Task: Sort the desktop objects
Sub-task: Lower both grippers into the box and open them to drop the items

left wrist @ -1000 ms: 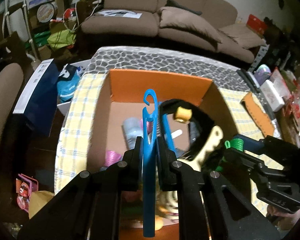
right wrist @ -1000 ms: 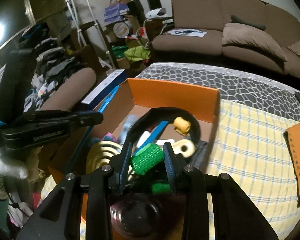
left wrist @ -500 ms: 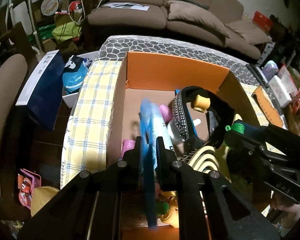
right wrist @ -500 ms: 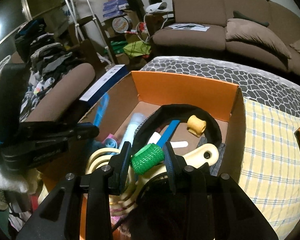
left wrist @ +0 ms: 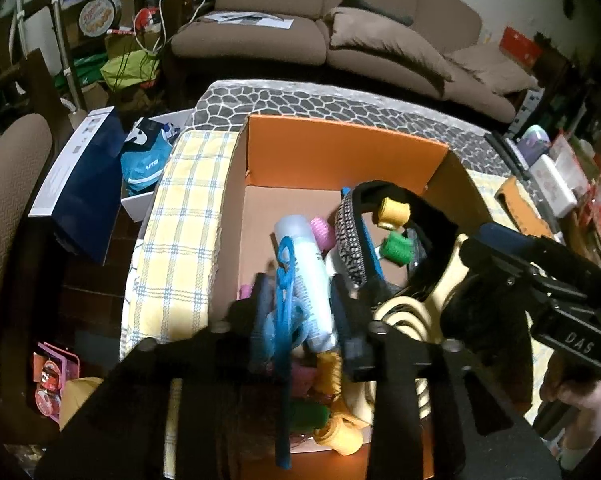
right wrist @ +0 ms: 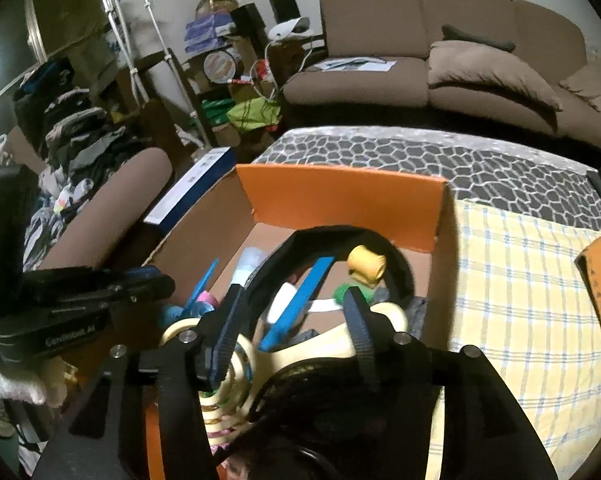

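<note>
Both grippers hover over an orange cardboard box (left wrist: 340, 152) full of small items. My left gripper (left wrist: 300, 308) has its jaws opening; a blue plastic hanger (left wrist: 284, 320) hangs blurred and loose between them, over a white bottle (left wrist: 308, 272). My right gripper (right wrist: 294, 320) is also opening, with nothing pressed between its pads. The green hair roller (right wrist: 342, 293) lies in the box just past its right finger, and shows as the green roller (left wrist: 396, 248) in the left wrist view, beside a yellow roller (right wrist: 366, 266) and a black headband (right wrist: 340, 240).
The box (right wrist: 340, 196) stands on a yellow checked cloth (right wrist: 520, 300) over a patterned table. A cream hanger (right wrist: 320, 344) and blue comb (right wrist: 300, 300) lie inside. A navy box (left wrist: 80, 184) and brown chair (left wrist: 8, 208) stand left; a sofa (left wrist: 340, 28) is behind.
Both grippers went from shut to opening. The green roller left the right jaws and dropped into the box. The blue hanger came loose in the left jaws and sank lower.
</note>
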### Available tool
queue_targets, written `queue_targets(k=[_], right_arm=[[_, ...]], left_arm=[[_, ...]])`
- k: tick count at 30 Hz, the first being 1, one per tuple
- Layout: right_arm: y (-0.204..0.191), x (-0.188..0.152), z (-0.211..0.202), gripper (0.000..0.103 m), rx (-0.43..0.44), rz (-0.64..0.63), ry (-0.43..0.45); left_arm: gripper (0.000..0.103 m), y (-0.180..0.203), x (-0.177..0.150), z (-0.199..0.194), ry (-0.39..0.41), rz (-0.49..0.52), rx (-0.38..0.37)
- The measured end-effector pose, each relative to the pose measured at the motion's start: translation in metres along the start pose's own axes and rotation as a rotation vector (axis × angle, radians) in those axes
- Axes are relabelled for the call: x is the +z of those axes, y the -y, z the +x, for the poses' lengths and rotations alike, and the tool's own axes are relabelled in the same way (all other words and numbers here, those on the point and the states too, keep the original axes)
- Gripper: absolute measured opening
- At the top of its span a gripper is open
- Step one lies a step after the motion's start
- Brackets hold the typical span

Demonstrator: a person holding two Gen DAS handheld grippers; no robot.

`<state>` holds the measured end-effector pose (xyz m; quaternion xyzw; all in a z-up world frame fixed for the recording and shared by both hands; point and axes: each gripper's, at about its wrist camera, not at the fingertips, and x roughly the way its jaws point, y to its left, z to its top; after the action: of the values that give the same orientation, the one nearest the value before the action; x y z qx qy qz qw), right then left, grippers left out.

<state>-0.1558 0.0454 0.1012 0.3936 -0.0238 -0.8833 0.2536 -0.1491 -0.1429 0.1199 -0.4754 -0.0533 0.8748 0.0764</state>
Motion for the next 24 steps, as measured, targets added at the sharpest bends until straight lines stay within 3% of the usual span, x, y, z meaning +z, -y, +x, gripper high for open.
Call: queue_targets(k=[1,3,6,13,24], right_arm=[[0.002,0.001,-0.003,0.061,-0.003,0.005,0.006],[0.008,0.003,-0.011,0.067,-0.011,0.014,0.021],[0.016,0.003,-0.021,0.081,-0.022,0.024,0.039],[0.035,0.002,-0.037,0.103,-0.068,0.033,0.055],[0.062,-0.007,-0.063,0.102,-0.124,0.045,0.058]], left_arm=[[0.047,0.0,0.001,-0.001,0.004,-0.002,-0.003],[0.077,0.003,0.002,-0.004,0.014,-0.007,-0.019],[0.101,0.011,0.005,-0.006,0.022,-0.01,-0.048],[0.103,0.039,0.009,-0.007,0.021,0.023,-0.045],[0.103,0.075,0.011,-0.012,0.038,0.05,-0.037]])
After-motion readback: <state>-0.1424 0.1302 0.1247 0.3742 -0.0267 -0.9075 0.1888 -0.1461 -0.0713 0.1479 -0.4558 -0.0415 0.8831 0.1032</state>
